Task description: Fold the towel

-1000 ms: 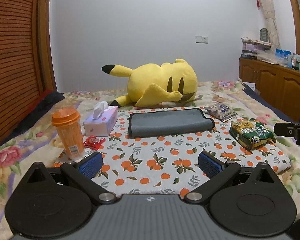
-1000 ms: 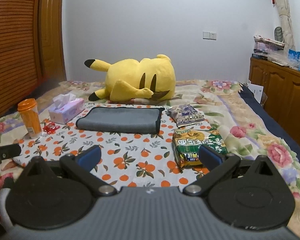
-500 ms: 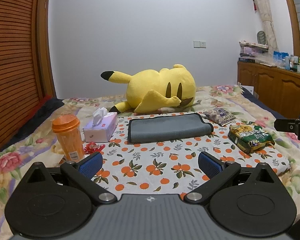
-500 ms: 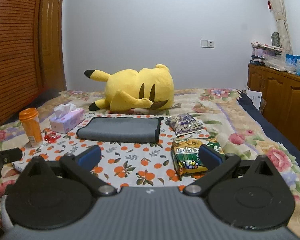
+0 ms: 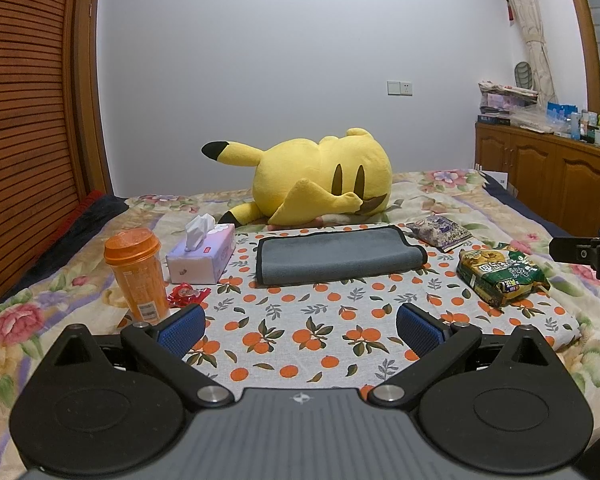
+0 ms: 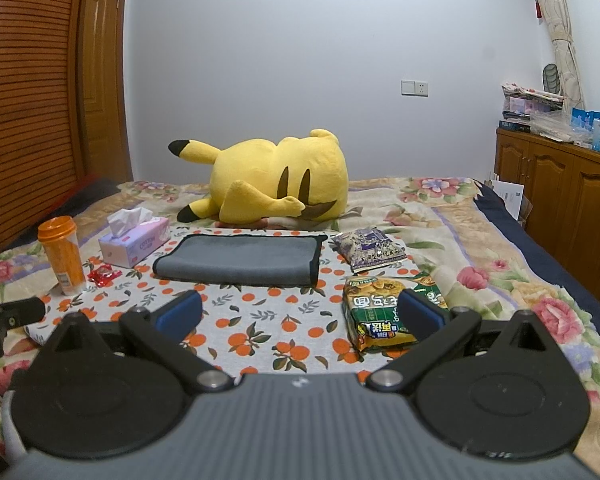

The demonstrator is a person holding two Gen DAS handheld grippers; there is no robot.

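While both tools gape empty, folded grey towel (image 5: 336,254) between tissue box (image 5: 202,256) and snack bags (image 5: 500,276), plush (image 5: 320,184) behind.

Towel (image 5: 336,254): grey cloth, matt, soft nap, dark bound edge. Orange-print cloth (image 5: 324,332): matt woven fabric. Plush toy (image 5: 320,180): yellow fuzzy pile. Snack bag (image 5: 500,276): glossy crinkled plastic film. Cup (image 5: 136,276): translucent orange plastic. Tissue box (image 5: 202,260): smooth card. Cabinet (image 5: 548,176): varnished wood, slight sheen. Left gripper (image 5: 298,328): matt black plastic, ribbed blue pads (image 5: 180,328).

Bare cloth (image 5: 312,320) before towel (image 5: 336,256) (tissue box (image 5: 202,256) left).
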